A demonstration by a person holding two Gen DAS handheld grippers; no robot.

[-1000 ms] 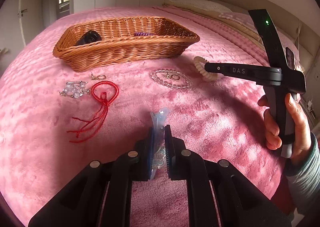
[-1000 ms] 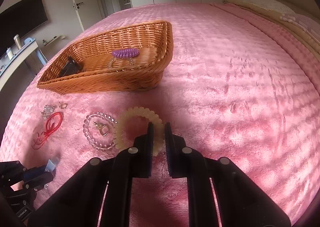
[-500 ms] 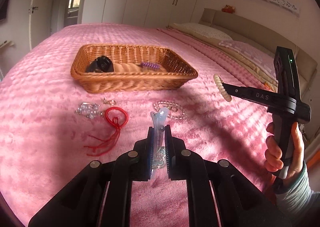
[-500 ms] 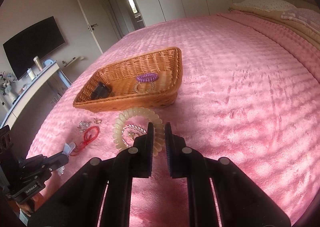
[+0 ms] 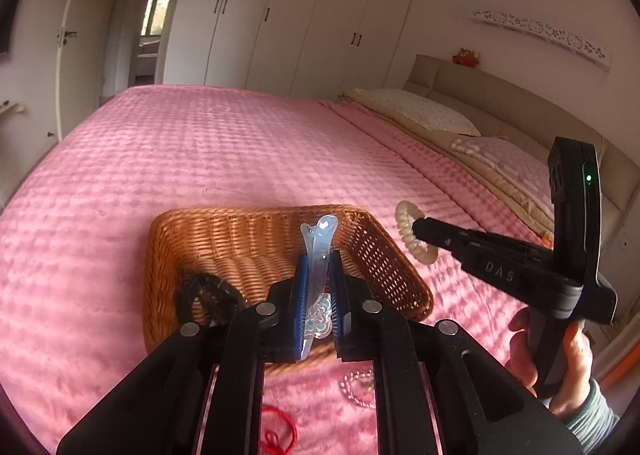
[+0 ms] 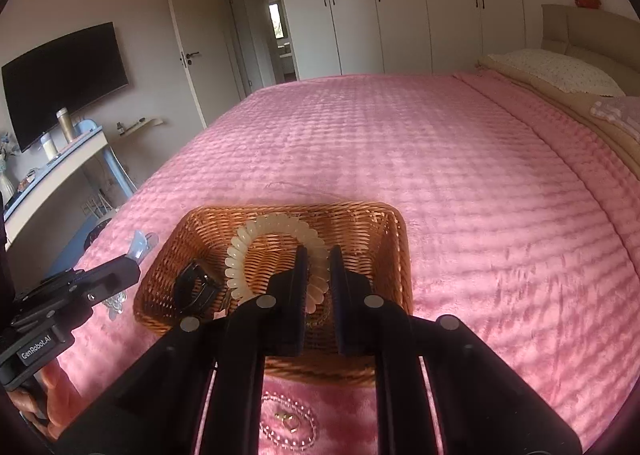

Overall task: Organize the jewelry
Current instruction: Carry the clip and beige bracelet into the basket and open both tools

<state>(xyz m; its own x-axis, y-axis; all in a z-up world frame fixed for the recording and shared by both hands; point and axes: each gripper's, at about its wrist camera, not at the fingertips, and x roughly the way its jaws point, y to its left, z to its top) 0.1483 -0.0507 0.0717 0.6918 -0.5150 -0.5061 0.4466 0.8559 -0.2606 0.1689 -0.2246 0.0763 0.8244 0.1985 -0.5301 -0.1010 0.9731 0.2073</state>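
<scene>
A wicker basket sits on the pink bedspread. My left gripper is shut on a clear blue hair clip and holds it raised over the basket's near side; the clip also shows in the right wrist view. My right gripper is shut on a cream spiral hair tie and holds it above the basket; the tie also shows in the left wrist view, by the basket's right corner. A black hair accessory lies in the basket.
A clear bead bracelet and a red cord bracelet lie on the bedspread in front of the basket. Pillows are at the bed's right. A desk stands beyond the bed's left edge.
Both grippers have lifted and moved forward to the basket, each carrying its item. The basket is now close below them, and the bracelets on the bedspread have dropped to the bottom of view.
</scene>
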